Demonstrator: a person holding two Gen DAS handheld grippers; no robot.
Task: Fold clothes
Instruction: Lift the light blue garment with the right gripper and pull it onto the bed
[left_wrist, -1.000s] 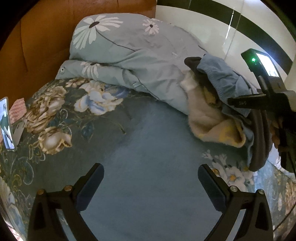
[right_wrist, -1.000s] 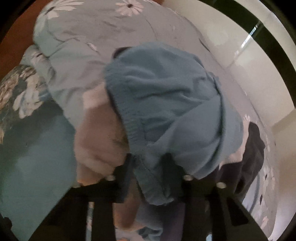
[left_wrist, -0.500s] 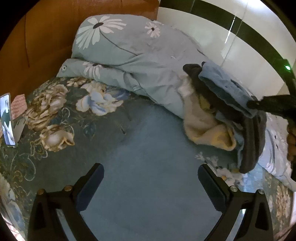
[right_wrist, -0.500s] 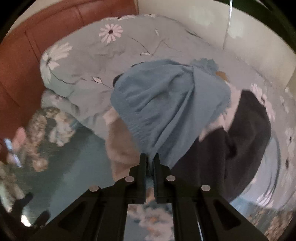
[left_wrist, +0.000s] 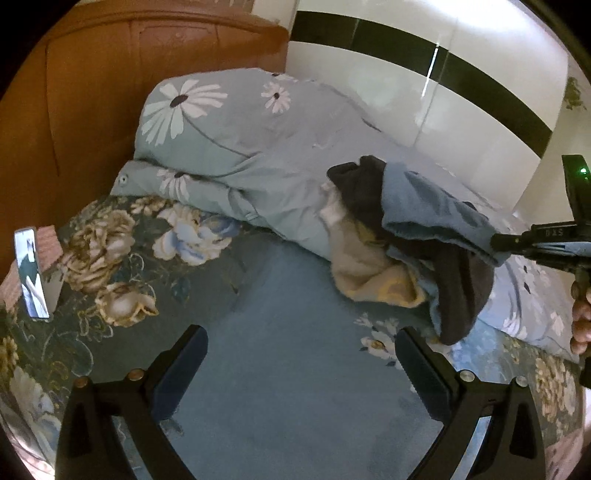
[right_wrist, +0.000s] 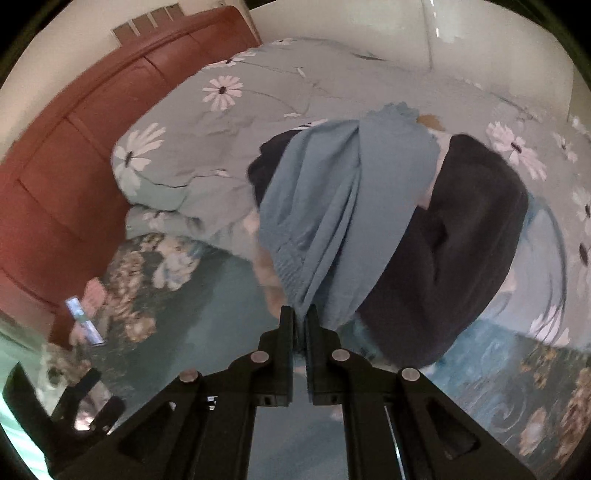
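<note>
A pile of clothes lies on the bed against the rolled duvet: a light blue garment (right_wrist: 340, 221) on top, a dark one (right_wrist: 461, 258) under it, and a cream and yellow one (left_wrist: 369, 273). My right gripper (right_wrist: 300, 314) is shut on the edge of the blue garment (left_wrist: 436, 210) and lifts it off the pile; it shows in the left wrist view (left_wrist: 498, 240) at the right. My left gripper (left_wrist: 301, 365) is open and empty above the flat teal bedsheet (left_wrist: 288, 332), apart from the clothes.
A rolled light blue duvet with white daisies (left_wrist: 229, 133) lies behind the pile. A wooden headboard (left_wrist: 92, 92) stands at the left. A phone (left_wrist: 31, 273) leans near the left bed edge. A white wall with a dark stripe (left_wrist: 424, 85) is behind.
My right gripper closed on the blue garment and pulled back and up, stretching it off the pile. My left gripper stayed open and drew back slightly.
</note>
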